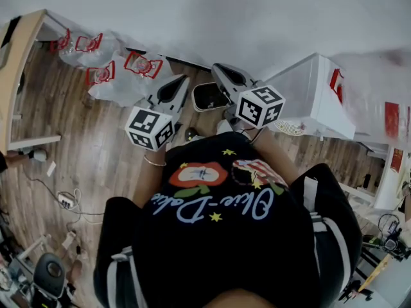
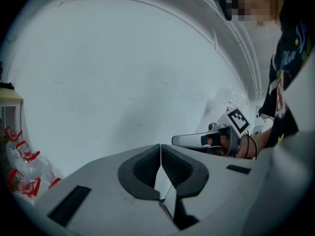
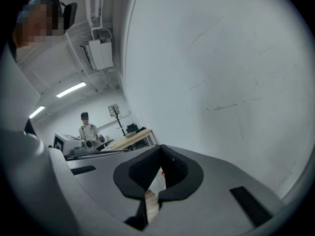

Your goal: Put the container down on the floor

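Observation:
My two grippers are held up in front of the person's chest, side by side and pointing at a white wall. The left gripper (image 1: 182, 82) (image 2: 160, 149) is shut with nothing between its jaws. The right gripper (image 1: 219, 70) (image 3: 161, 152) is shut and empty too; it also shows in the left gripper view as the right gripper (image 2: 174, 140). Below and between them a small dark-rimmed container (image 1: 209, 97) with a pale inside stands on the wooden floor (image 1: 96, 146). Neither gripper touches it.
Several clear plastic containers with red clips (image 1: 138, 66) (image 2: 19, 176) lie by the wall at the left. A white box (image 1: 318, 95) stands at the right, a wooden table edge (image 1: 19, 63) at far left. A power strip with cables (image 1: 64, 201) lies on the floor. Another person (image 3: 87, 129) stands far off.

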Available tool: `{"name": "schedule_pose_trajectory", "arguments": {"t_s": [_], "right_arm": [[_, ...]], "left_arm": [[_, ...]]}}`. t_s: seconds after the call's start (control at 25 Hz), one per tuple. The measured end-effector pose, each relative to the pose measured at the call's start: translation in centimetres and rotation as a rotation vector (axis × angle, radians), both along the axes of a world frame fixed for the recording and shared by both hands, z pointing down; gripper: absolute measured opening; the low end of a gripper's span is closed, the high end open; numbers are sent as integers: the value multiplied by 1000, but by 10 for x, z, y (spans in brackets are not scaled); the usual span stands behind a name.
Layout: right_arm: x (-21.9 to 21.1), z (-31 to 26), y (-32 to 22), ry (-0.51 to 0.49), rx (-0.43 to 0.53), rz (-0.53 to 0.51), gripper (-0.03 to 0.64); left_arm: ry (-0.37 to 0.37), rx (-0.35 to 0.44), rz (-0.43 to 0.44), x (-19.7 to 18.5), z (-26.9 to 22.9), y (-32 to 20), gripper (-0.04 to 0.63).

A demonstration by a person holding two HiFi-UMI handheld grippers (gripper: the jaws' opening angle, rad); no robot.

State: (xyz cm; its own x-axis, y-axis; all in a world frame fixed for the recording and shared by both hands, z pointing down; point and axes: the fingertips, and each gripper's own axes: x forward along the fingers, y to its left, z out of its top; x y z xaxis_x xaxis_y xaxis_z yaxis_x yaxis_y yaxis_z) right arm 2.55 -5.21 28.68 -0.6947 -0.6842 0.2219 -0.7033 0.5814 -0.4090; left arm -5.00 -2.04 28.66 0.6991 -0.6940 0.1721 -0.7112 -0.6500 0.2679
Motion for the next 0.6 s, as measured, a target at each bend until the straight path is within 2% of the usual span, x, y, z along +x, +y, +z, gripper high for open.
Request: {"name": "schedule_pose_trajectory", "arguments": {"t_s": [0.6], "right_arm": [[2, 3, -3, 22, 11, -14, -2]], "left_arm": [[8, -11, -5, 2, 0, -3, 6]]}}
